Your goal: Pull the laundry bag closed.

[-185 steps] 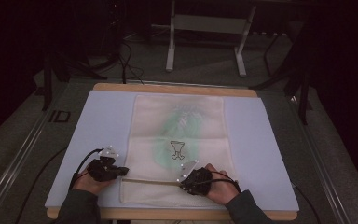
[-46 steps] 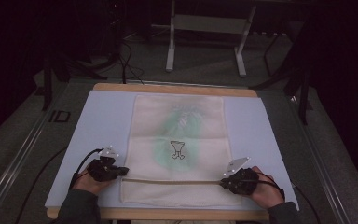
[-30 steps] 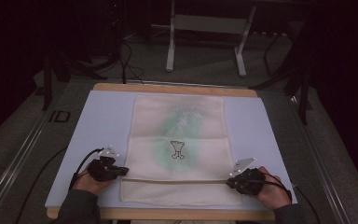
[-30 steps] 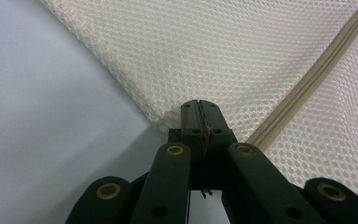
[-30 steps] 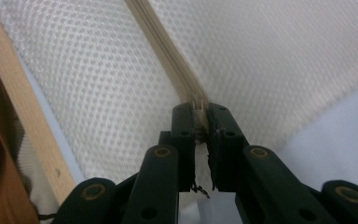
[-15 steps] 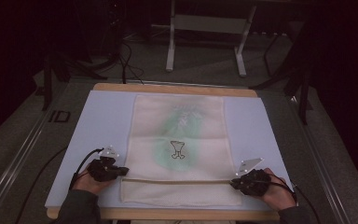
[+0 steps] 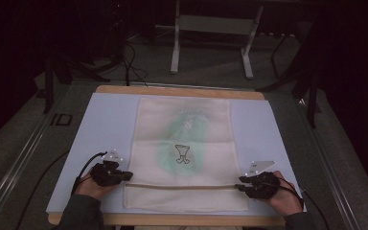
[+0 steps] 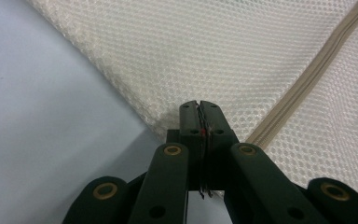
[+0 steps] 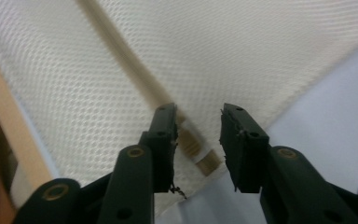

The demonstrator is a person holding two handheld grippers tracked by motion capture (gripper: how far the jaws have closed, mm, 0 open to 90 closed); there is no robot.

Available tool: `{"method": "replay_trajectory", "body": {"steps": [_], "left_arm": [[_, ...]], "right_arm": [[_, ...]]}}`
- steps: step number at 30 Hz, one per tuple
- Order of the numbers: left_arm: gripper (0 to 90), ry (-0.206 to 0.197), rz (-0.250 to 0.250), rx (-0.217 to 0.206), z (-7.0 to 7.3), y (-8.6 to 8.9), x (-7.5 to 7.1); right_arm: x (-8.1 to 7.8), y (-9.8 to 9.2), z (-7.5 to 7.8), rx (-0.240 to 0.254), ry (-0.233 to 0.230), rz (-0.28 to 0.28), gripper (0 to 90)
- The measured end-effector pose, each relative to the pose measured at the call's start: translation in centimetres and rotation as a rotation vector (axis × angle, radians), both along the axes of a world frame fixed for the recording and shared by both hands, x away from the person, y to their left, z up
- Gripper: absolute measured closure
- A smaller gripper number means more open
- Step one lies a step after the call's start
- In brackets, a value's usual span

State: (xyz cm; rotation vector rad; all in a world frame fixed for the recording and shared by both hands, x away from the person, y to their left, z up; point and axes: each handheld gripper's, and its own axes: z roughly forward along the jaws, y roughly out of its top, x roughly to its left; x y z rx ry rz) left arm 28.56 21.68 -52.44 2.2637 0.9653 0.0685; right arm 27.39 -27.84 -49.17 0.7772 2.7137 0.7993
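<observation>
A cream mesh bag (image 7: 182, 139) lies flat on the pale blue mat (image 7: 100, 124), with something green showing through it. A tan zipper (image 7: 182, 186) runs across its near end. My left gripper (image 7: 127, 175) is shut on the bag's left edge beside the zipper; in the left gripper view the jaws (image 8: 199, 106) pinch the mesh (image 8: 214, 56) just left of the zipper (image 8: 317, 74). My right gripper (image 7: 239, 185) sits at the zipper's right end. In the right gripper view it (image 9: 199, 114) stands open, with the zipper's end tab (image 9: 200, 151) lying between the jaws, untouched.
The mat covers a wooden table (image 7: 182, 91) whose near edge (image 7: 172, 220) runs just below the bag. Bare mat lies on both sides of the bag. Behind the table, metal stand legs (image 7: 211, 43) and cables rest on a dark floor.
My right gripper has travelled right along the zipper from the bag's middle to its right end. The left gripper has stayed put on the left edge.
</observation>
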Motion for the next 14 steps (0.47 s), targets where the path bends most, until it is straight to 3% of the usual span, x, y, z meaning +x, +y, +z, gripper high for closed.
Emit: {"method": "replay_trajectory", "body": {"steps": [3,7,8,14], "left_arm": [[87.4,-0.004,-0.011,-0.007,0.1,0.0,0.0],[86.7,-0.037,-0.012,-0.025,0.3,-0.1,-0.1],[86.4,-0.053,-0.002,-0.028,0.4,0.0,-0.2],[84.9,-0.082,0.058,-0.032,0.5,0.6,-0.1]], "right_arm": [[0.2,-0.4,-0.1,0.023,-0.007,-0.026,63.8],[0.4,-0.8,-0.4,0.037,-0.009,-0.071,62.4],[0.8,-1.2,-0.7,0.047,-0.006,-0.121,62.1],[1.4,-2.3,-1.6,0.084,-0.016,-0.215,61.5]]}}
